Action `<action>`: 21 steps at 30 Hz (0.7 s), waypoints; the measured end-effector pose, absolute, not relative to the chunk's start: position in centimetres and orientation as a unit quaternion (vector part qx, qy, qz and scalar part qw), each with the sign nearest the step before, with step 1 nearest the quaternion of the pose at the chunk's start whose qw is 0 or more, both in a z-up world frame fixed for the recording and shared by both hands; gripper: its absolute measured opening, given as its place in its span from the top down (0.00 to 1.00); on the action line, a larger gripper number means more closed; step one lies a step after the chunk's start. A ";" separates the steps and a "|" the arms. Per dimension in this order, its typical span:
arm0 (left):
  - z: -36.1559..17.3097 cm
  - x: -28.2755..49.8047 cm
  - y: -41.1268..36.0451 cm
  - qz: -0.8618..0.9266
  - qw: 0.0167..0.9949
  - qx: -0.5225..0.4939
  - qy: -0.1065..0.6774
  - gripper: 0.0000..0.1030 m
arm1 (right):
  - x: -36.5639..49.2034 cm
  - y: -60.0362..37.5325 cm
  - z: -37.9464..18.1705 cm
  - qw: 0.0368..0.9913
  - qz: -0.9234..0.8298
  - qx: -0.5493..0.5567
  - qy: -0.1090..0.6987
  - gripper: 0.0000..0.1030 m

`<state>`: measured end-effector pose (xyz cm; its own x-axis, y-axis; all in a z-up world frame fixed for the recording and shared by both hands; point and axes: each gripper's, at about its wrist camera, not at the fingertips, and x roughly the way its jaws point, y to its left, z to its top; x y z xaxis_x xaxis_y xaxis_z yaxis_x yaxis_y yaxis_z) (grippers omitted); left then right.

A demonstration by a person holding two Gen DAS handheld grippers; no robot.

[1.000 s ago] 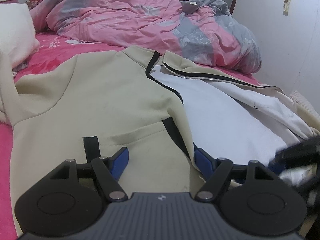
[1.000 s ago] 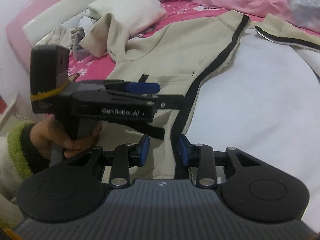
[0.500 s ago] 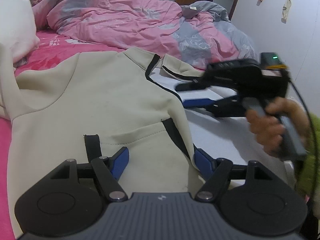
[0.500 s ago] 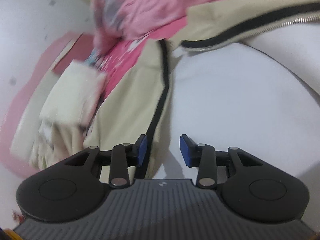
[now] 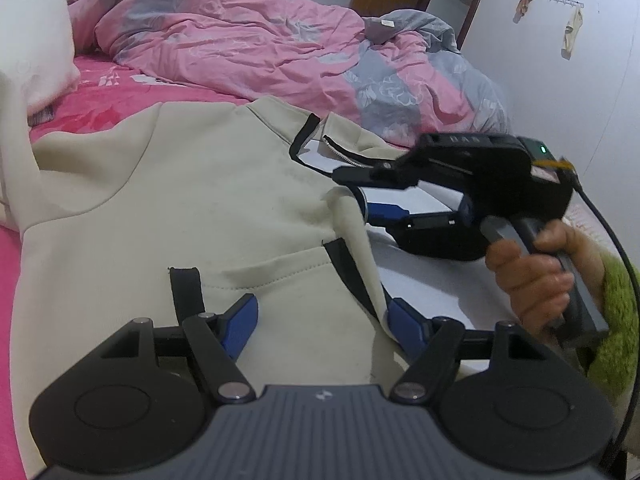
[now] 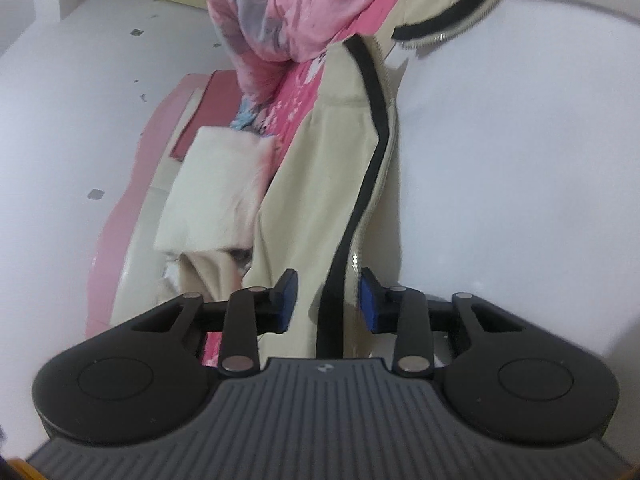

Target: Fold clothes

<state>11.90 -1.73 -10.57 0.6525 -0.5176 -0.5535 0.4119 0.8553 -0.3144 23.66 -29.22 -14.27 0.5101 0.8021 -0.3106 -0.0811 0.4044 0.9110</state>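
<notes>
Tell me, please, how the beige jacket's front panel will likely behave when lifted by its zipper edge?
The jacket looks thick but floppy: its edge already buckles near the right gripper, so it should drape. The zipper edge may slip from a narrow pinch.

The right gripper (image 6: 326,302), black with blue pads, has just been closing; its jaws keep a gap, with the black-trimmed zipper edge of the beige zip-up jacket (image 6: 320,184) between them, pads not visibly pressing; the trim runs toward twelve o'clock; the jacket's white lining (image 6: 520,160) spreads at two o'clock; a crumpled pink-and-grey quilt (image 6: 280,12) lies at eleven o'clock; a folded cream cloth (image 6: 212,192) sits at ten o'clock.
</notes>
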 end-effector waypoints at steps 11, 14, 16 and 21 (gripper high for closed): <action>-10.7 12.3 0.3 -0.276 0.892 -0.149 0.324 0.29 | 21.2 -28.3 -10.2 0.818 0.279 0.368 0.344 0.97; -10.7 12.5 0.8 -0.279 0.888 -0.166 0.327 0.29 | 21.1 -26.0 -6.3 0.875 0.257 0.228 0.341 0.98; -10.4 12.4 0.4 -0.273 0.892 -0.150 0.329 0.29 | 20.6 -23.1 -4.5 0.902 0.249 0.106 0.337 0.98; -9.9 11.6 -1.7 -0.258 0.906 -0.069 0.329 0.29 | 17.9 -15.0 -6.7 0.879 0.193 -0.306 0.311 0.98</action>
<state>11.60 -1.67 -9.91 0.6504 -0.5131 -0.5601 0.4226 0.8571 -0.2945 17.90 -14.99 -6.72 0.7316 0.1488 -0.6653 -0.5294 0.7388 -0.4169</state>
